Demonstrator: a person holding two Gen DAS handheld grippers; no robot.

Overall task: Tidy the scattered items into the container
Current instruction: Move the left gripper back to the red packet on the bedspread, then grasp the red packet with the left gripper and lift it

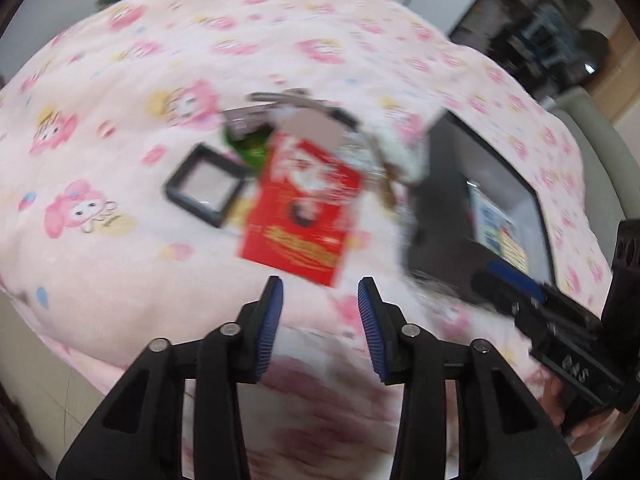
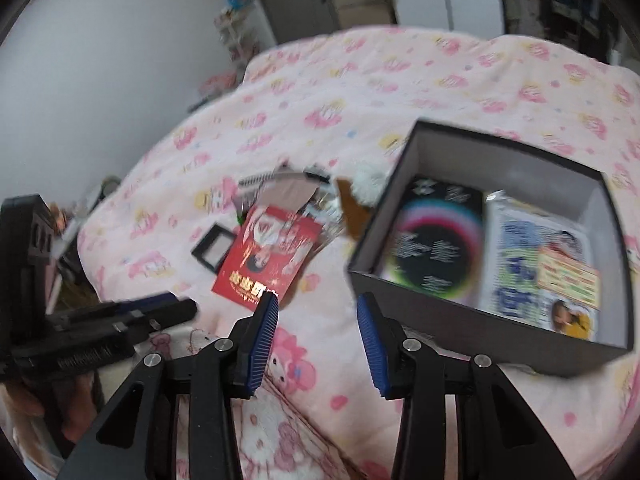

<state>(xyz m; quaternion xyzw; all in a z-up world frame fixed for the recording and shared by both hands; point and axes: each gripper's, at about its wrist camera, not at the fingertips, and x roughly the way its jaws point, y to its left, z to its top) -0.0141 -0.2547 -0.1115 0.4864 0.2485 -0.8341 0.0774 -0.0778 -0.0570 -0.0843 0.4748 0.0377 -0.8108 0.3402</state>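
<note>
Pink cartoon-print blanket (image 2: 360, 92) covers the bed, white wall and grey door behind; both views motion-blurred.

Dark grey box (image 2: 472, 320) sits on the blanket, holding a black card with a rainbow ring (image 2: 436, 240) and a printed sheet (image 2: 540, 272), text unreadable. Left of the box: red packet (image 2: 266, 256) with gold characters, blurred; black square frame (image 2: 212, 248) just beyond it; white fluffy item (image 2: 370, 184) against the box wall, partly hidden. Left gripper (image 1: 320, 308) and right gripper (image 2: 318, 320) both gape wide, nothing between the jaws.
</note>
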